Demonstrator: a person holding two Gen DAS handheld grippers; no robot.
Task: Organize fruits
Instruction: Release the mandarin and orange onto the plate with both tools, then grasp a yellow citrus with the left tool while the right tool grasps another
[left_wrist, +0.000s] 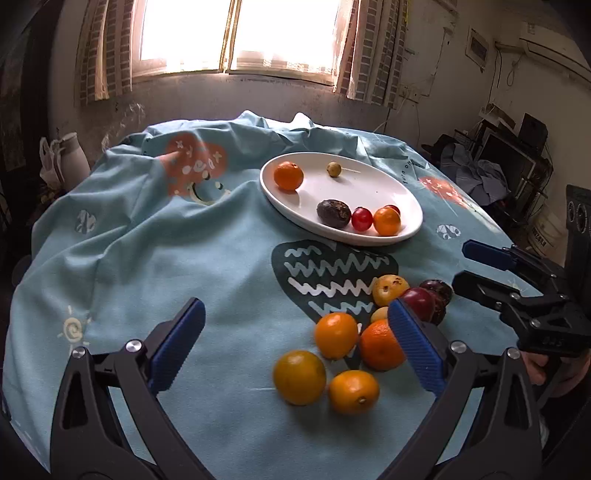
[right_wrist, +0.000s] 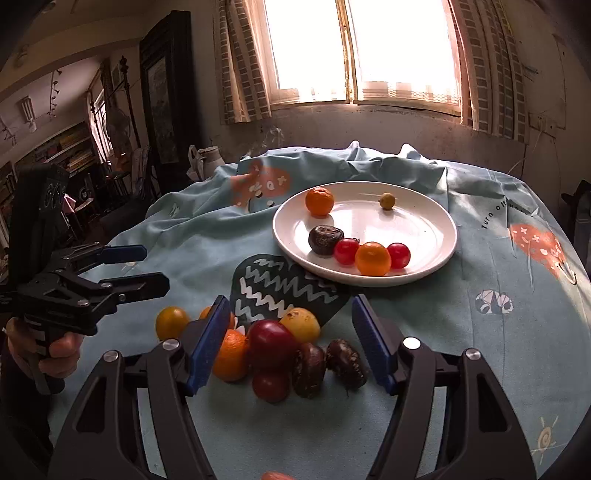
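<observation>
A white plate (left_wrist: 369, 184) (right_wrist: 406, 229) on the blue tablecloth holds two oranges, a dark passion fruit (left_wrist: 333, 213), two red tomatoes and a small yellow fruit (left_wrist: 334, 169). Nearer lies a loose pile: several oranges (left_wrist: 335, 335), a spotted yellow fruit (left_wrist: 389, 290) (right_wrist: 301, 325), red fruits (right_wrist: 271, 343) and two dark passion fruits (right_wrist: 345, 362). My left gripper (left_wrist: 295, 306) (right_wrist: 155, 267) is wide open above the oranges, holding nothing. My right gripper (right_wrist: 290, 304) (left_wrist: 463, 266) is open over the red and dark fruits, its pads clear of them.
The tablecloth (left_wrist: 184, 240) is rumpled into folds at the far side, below the window. A white jug (left_wrist: 72, 155) (right_wrist: 212, 155) stands beyond the table's left edge. Furniture and clutter (left_wrist: 517, 166) fill the room on the right. A hand (right_wrist: 61, 350) grips the left gripper's handle.
</observation>
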